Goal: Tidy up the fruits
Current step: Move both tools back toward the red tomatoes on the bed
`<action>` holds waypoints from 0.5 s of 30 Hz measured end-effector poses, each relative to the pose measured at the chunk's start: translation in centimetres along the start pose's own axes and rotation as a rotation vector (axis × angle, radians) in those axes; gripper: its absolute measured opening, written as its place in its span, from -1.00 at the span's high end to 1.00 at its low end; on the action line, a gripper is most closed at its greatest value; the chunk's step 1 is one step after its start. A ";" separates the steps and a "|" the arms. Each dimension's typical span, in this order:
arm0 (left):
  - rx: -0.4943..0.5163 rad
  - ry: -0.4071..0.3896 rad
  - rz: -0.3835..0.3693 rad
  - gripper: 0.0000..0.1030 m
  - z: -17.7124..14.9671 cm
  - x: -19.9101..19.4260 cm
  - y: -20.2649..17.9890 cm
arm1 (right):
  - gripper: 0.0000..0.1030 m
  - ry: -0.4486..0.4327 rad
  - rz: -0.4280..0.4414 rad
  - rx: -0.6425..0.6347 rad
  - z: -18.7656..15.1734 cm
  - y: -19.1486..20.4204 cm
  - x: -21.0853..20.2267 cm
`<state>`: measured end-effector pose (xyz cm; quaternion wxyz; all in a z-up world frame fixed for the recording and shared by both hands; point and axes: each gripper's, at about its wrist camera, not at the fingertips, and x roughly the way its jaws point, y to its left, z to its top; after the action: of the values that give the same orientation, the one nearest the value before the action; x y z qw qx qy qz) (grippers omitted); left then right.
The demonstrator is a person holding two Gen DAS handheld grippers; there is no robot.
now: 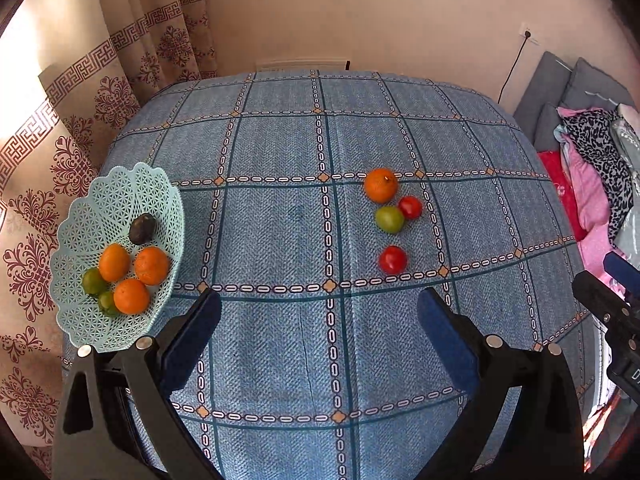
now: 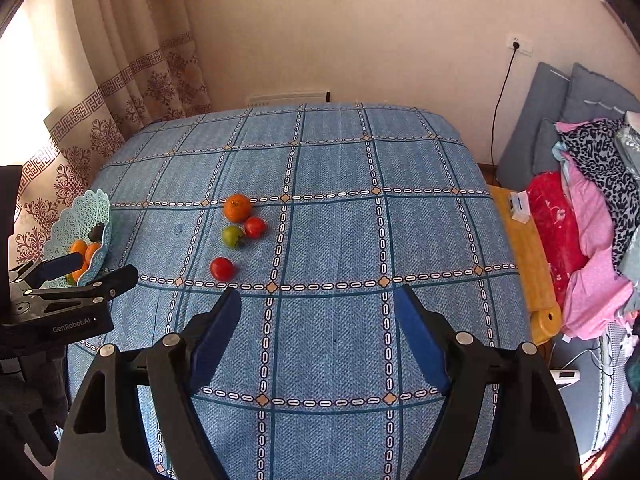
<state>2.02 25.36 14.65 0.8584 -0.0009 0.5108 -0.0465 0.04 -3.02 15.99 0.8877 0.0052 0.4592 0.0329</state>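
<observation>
A pale green lattice basket (image 1: 92, 196) (image 2: 94, 204) stands at the table's left edge, holding three oranges (image 1: 115, 262), two green fruits (image 1: 93, 281) and a dark fruit (image 1: 142, 228). On the cloth lie an orange (image 1: 381, 185) (image 2: 237, 207), a green fruit (image 1: 389, 219) (image 2: 233, 236), a far red tomato (image 1: 410, 207) (image 2: 255, 227) and a near red tomato (image 1: 393, 259) (image 2: 222, 268). My left gripper (image 1: 320, 304) (image 2: 94, 270) hovers open just right of the basket, empty. My right gripper (image 2: 318, 300) is open and empty, near the front, right of the near tomato.
The table wears a blue checked cloth (image 1: 280, 220) (image 2: 420, 240). Patterned curtains (image 1: 60, 128) hang at the left. A sofa with piled clothes (image 2: 592, 208) stands at the right, beside a yellow wooden board (image 2: 524, 256). The right gripper's body (image 1: 612, 312) shows at the left wrist view's right edge.
</observation>
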 end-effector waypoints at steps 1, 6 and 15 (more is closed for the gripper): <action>0.003 0.010 -0.006 -0.92 0.1 0.6 -0.3 | -0.53 0.007 -0.002 0.000 0.0 -0.2 0.3; 0.004 0.055 -0.034 -0.74 0.5 3.4 -1.5 | -0.53 0.045 -0.004 -0.005 -0.1 -0.8 1.8; -0.002 0.154 -0.082 -0.40 1.1 8.6 -3.9 | -0.53 0.090 -0.006 -0.023 -0.4 -1.2 3.7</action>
<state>6.74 20.75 7.80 0.8139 -0.0191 0.5750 -0.0808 1.92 -4.01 12.70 0.8662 -0.0077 0.4984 0.0358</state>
